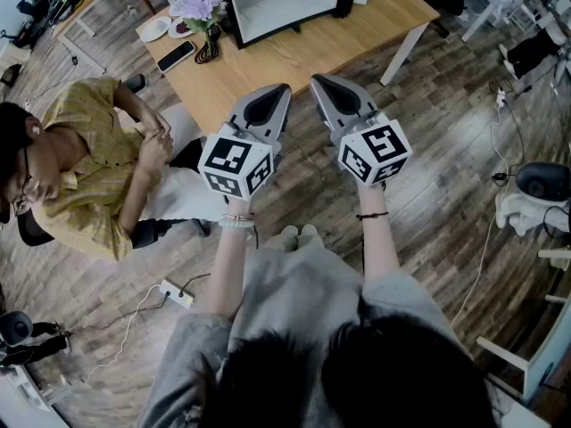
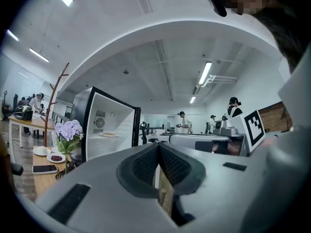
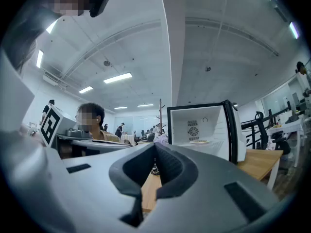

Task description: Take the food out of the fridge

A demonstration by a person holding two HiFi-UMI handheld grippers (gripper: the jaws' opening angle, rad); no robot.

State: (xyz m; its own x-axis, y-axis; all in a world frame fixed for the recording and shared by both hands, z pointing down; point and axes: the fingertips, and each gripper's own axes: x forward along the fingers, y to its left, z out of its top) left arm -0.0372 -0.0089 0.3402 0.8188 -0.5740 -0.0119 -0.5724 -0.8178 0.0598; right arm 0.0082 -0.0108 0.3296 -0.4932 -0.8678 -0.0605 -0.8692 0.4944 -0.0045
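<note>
Head view shows left gripper [image 1: 282, 90] and right gripper [image 1: 317, 80] level, jaws together and empty, facing the open fridge [image 1: 285, 7] on the tabletop [image 1: 294, 61]; plate of food [image 3: 199, 141] flat inside.

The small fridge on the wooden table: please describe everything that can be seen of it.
The small fridge is a box with a black front frame and a white inside, probably plastic. It stands upright on the wooden table, its front open, the door apparently swung aside. A round vent shows on the back wall, and a plate of food rests on a shelf inside.
</note>
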